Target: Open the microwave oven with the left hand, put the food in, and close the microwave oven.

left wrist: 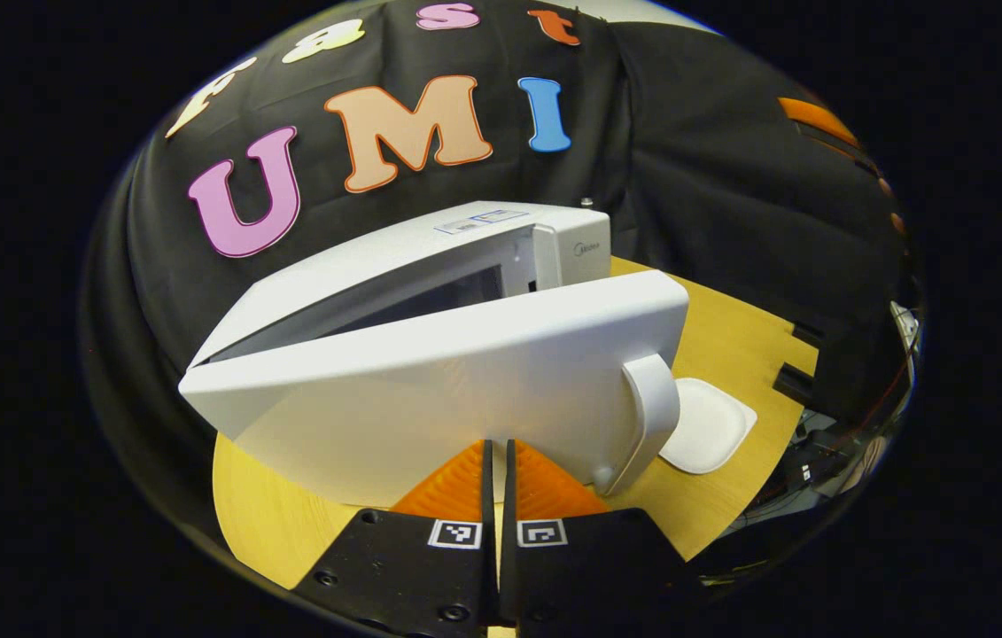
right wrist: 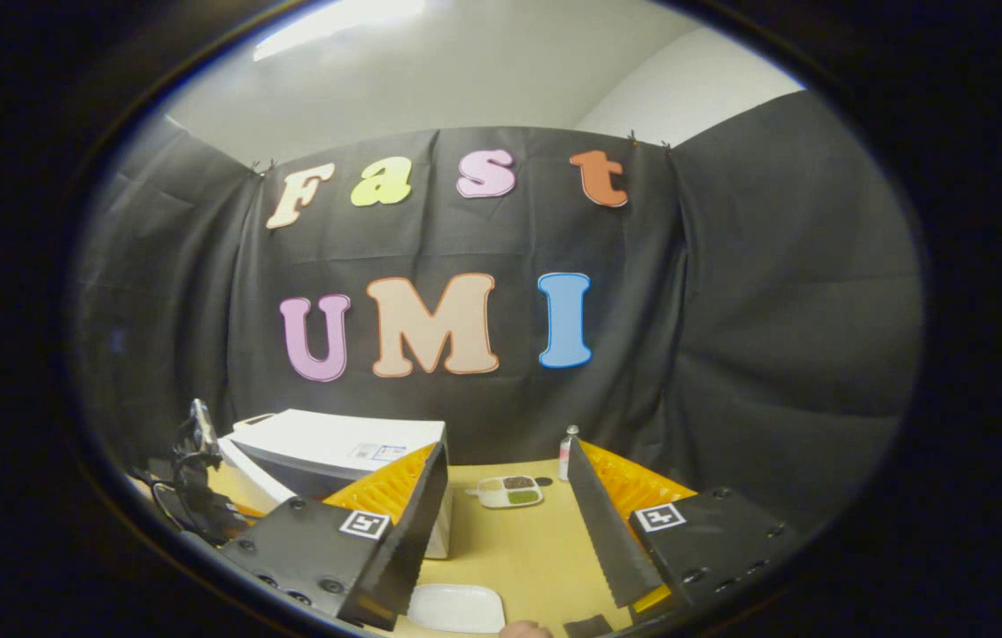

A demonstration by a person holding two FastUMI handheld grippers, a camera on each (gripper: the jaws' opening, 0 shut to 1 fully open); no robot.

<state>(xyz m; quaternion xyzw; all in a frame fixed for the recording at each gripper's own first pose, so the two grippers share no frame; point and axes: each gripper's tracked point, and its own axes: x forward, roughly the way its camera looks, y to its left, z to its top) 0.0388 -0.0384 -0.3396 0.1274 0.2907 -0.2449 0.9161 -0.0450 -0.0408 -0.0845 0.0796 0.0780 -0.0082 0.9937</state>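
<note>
The white microwave [left wrist: 430, 266] stands on the yellow table with its door [left wrist: 465, 381] swung partly open, a dark gap showing behind the door's top edge. The door's handle [left wrist: 656, 416] is at its right end. My left gripper [left wrist: 499, 456] is shut with nothing held, its tips close to the door's outer face, left of the handle. My right gripper [right wrist: 507, 452] hangs open above the table, empty. Between its fingers, at the far side of the table, lies a small white food tray [right wrist: 509, 490] with brown and green portions. The microwave [right wrist: 332, 447] is to its left.
An empty white plate [left wrist: 709, 425] lies on the table [left wrist: 731, 346] right of the door; the plate [right wrist: 456, 607] also sits under my right gripper. A small bottle [right wrist: 567, 450] stands behind the food tray. The other gripper's body with cables [right wrist: 195, 478] is at the microwave's left.
</note>
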